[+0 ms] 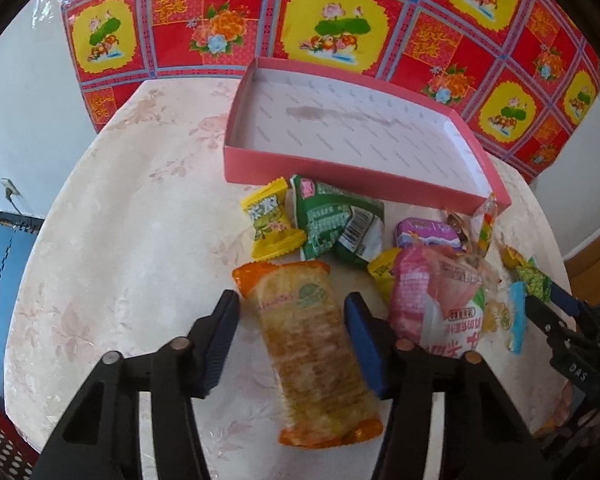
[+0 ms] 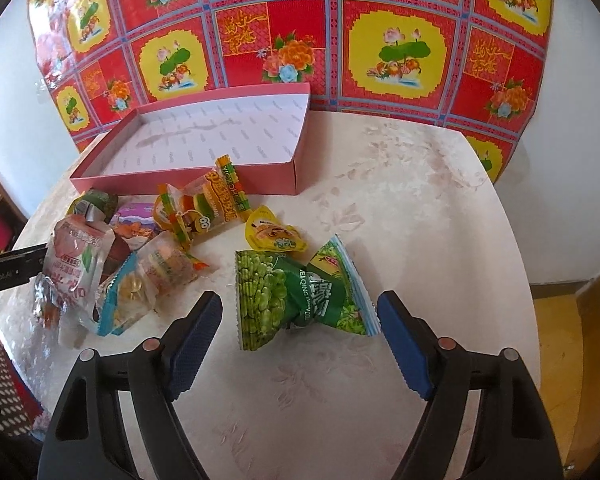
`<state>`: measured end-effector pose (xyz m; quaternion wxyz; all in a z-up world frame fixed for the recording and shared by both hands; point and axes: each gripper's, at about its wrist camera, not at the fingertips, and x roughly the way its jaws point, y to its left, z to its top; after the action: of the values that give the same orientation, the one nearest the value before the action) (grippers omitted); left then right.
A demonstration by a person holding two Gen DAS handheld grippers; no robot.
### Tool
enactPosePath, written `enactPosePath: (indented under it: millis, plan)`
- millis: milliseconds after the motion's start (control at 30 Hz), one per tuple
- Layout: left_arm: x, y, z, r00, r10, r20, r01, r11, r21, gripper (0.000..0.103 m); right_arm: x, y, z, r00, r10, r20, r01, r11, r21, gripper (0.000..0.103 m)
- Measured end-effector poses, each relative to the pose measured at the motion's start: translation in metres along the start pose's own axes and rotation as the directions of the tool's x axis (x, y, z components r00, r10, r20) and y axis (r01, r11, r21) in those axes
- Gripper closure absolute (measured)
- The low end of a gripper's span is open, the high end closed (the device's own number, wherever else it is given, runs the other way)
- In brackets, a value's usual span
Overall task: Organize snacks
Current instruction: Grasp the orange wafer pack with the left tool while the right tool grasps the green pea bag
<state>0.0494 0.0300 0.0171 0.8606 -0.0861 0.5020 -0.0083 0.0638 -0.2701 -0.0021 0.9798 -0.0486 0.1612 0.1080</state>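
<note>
A shallow pink box (image 1: 340, 172) with a white inside stands empty at the back of the table; it also shows in the right wrist view (image 2: 188, 178). My left gripper (image 1: 290, 312) is open, its fingers on either side of a long orange cracker pack (image 1: 312, 348) that lies on the table. My right gripper (image 2: 300, 312) is open around a green pea snack bag (image 2: 296, 296) lying on the table. Several more snacks lie between: a yellow candy (image 1: 270, 224), a green packet (image 1: 336, 220), a pink pouch (image 1: 428, 300).
The round table has a pale floral cloth (image 2: 400, 220). A red and yellow patterned sheet (image 2: 300, 28) hangs on the wall behind it. A burger gummy pack (image 2: 208, 204) and a small yellow packet (image 2: 274, 236) lie near the box. The other gripper's tip (image 2: 16, 264) shows at the left.
</note>
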Motion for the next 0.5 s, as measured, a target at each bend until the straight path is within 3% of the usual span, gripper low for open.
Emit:
enactPosePath:
  millis: [500]
  plan:
    - [-0.006,-0.004,-0.014,1.0,0.024,-0.014,-0.023,0.998,0.057,0.045,0.004,-0.002,-0.002,1.0,0.02,0.004,-0.02,0.999,0.029,0.021]
